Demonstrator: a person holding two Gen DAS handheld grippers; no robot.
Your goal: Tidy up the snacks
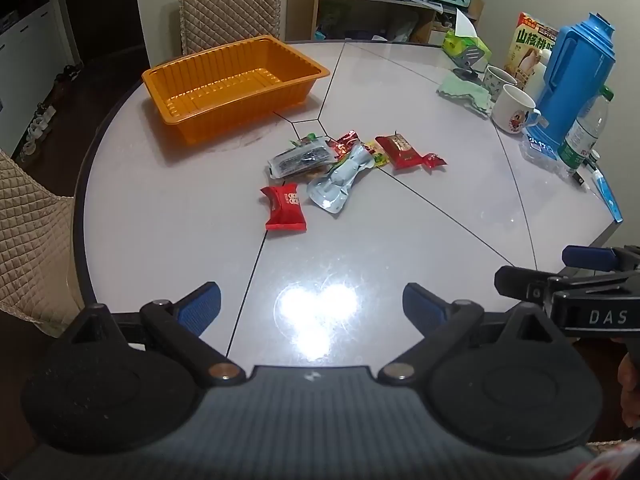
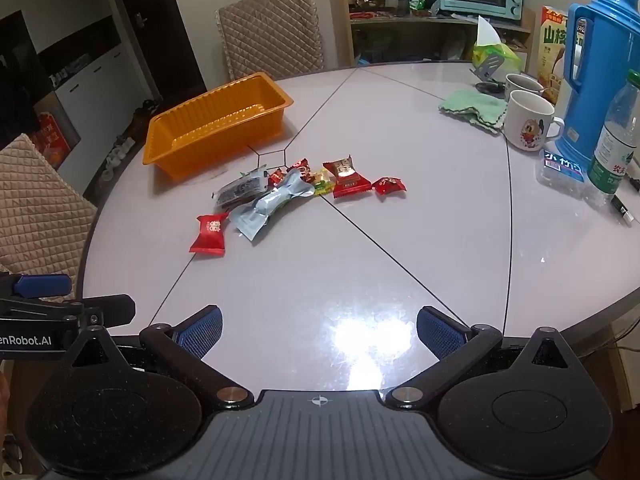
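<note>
Both wrist views downward, sharing table (image 1: 160,240)

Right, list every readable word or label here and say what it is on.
"DAS": right gripper body.
"enRobot.AI", start cut off: left gripper body.
"山核": carton beside the blue flask.
"小竹": clear packet.
"农夫": water bottle.
Snack wrappers and mug: too small to read.

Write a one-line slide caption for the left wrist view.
Open left gripper hovers above a round table with scattered snack packets beside an empty orange tray.
</note>
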